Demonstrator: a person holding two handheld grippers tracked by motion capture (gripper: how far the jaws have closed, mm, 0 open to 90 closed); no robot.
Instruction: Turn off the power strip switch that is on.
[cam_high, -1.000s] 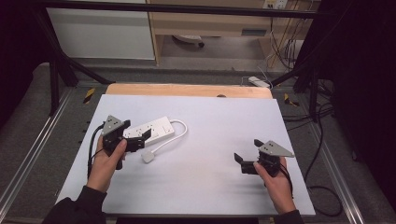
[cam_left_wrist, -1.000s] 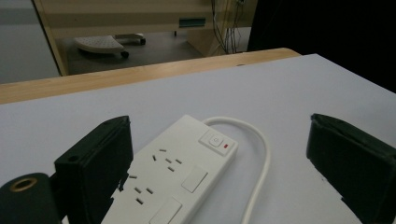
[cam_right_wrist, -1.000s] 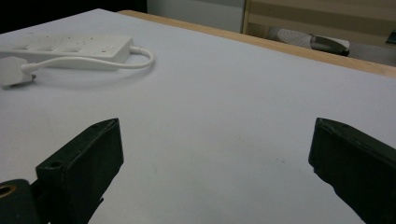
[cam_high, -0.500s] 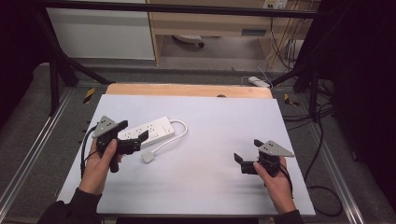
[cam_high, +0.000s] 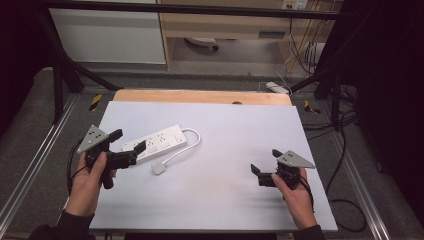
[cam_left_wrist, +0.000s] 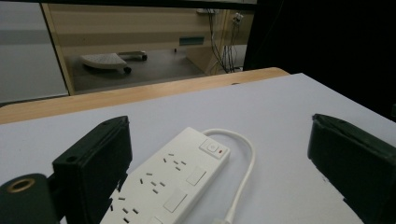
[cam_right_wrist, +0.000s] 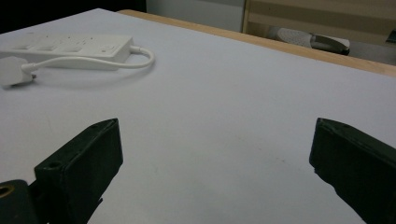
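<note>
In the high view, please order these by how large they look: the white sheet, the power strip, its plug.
1. White sheet, by far the largest.
2. Power strip, a long bar near the left gripper.
3. Plug, a small block at the cable's end.

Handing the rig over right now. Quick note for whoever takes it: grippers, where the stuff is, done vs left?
Left gripper: jaws open, at the near end of the power strip, one jaw on each side, not closed on it.
Right gripper: jaws open, holding nothing, low over bare table on the right side, well apart from the strip.
Power strip: flat on the table's left half, sockets up, its cord looping round to the plug, which lies loose on the table beside it.
Done: nothing gripped or plugged in.
Left: probably close the left jaws on the strip; the plug likely needs handling after that.
</note>
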